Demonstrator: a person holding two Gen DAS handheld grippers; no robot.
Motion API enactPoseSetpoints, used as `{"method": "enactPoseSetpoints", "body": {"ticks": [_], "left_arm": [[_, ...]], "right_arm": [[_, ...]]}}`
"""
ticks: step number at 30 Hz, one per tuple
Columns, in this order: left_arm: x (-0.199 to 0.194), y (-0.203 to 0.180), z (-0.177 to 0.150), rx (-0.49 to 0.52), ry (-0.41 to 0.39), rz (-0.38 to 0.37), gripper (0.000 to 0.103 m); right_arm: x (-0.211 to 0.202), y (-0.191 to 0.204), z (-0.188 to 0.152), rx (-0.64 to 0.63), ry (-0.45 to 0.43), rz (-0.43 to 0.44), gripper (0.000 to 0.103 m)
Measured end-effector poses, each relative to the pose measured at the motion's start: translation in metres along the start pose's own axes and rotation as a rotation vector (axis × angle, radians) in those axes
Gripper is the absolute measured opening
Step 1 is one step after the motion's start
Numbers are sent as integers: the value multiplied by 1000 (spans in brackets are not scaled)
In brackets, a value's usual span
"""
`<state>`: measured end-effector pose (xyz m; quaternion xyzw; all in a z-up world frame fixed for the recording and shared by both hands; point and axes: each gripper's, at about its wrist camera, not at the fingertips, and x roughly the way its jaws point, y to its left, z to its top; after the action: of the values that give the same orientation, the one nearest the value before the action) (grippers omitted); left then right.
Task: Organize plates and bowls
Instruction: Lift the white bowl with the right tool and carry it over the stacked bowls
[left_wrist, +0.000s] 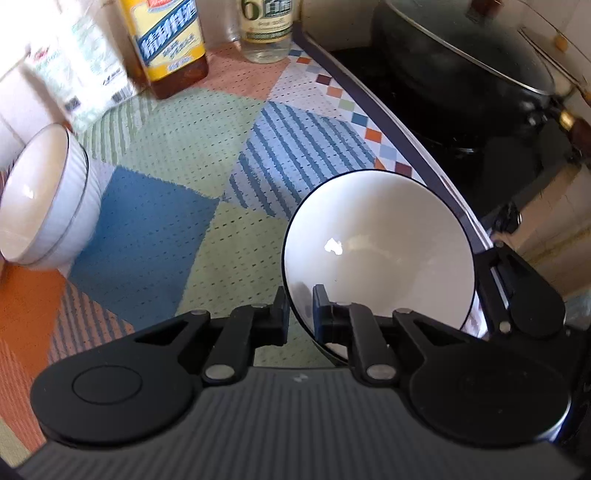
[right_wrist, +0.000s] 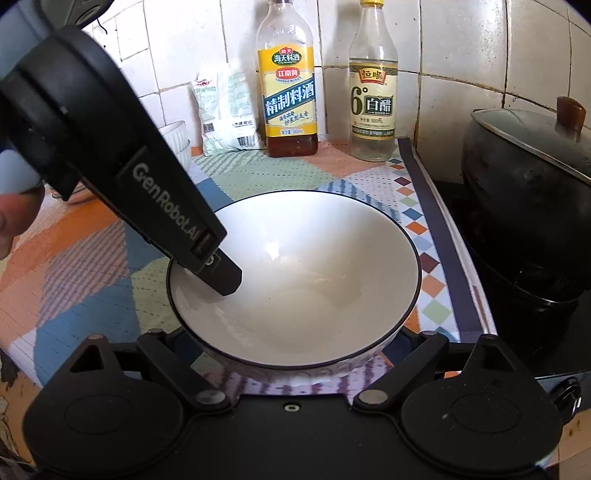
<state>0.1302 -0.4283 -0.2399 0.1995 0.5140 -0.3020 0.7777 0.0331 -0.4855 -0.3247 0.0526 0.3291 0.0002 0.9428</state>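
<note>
Presently we note the left gripper (left_wrist: 300, 314) clamped on the near rim of a dark-rimmed white bowl (left_wrist: 380, 251), one finger outside the wall, the other inside. From the right wrist view the same bowl (right_wrist: 295, 280) sits over the patterned mat (right_wrist: 92, 258), just ahead of the right gripper (right_wrist: 295, 350), with the left tool reaching in from the upper left. We see the right gripper's jaws spread wide, one on either side of the bowl's base; whether they touch it we cannot tell. We log a ribbed white bowl (left_wrist: 44, 199) at the far left of the mat, well apart from the held one. Cooking wine bottle (right_wrist: 288, 92), white vinegar bottle (right_wrist: 373, 96) and a salt bag (right_wrist: 225, 110) stand against the tiled wall. A lidded black pot (right_wrist: 528, 192) sits on the stove to the right.
</note>
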Motion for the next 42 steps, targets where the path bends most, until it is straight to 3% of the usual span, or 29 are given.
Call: {"method": "enactPoseSetpoints", "body": {"ticks": [11, 17, 23, 28, 33, 37, 42], "left_arm": [[-52, 51, -13, -98, -78, -31, 11], [-85, 86, -24, -120, -117, 4, 12], [-116, 136, -25, -163, -153, 51, 12], [-135, 179, -18, -202, -199, 45, 12], [-136, 216, -11, -245, -222, 24, 12], [-122, 241, 0, -292, -191, -26, 13], [-104, 256, 13, -290, -156, -55, 13]], "right_arm": [[-20, 44, 27, -74, -83, 23, 96], [-25, 79, 53, -155, -114, 52, 96], [-12, 120, 93, -219, -130, 103, 96], [4, 148, 130, -232, -147, 119, 96], [18, 174, 153, -291, -148, 96, 96], [34, 186, 166, -345, -124, 75, 96], [57, 186, 176, -320, -94, 61, 96]]}}
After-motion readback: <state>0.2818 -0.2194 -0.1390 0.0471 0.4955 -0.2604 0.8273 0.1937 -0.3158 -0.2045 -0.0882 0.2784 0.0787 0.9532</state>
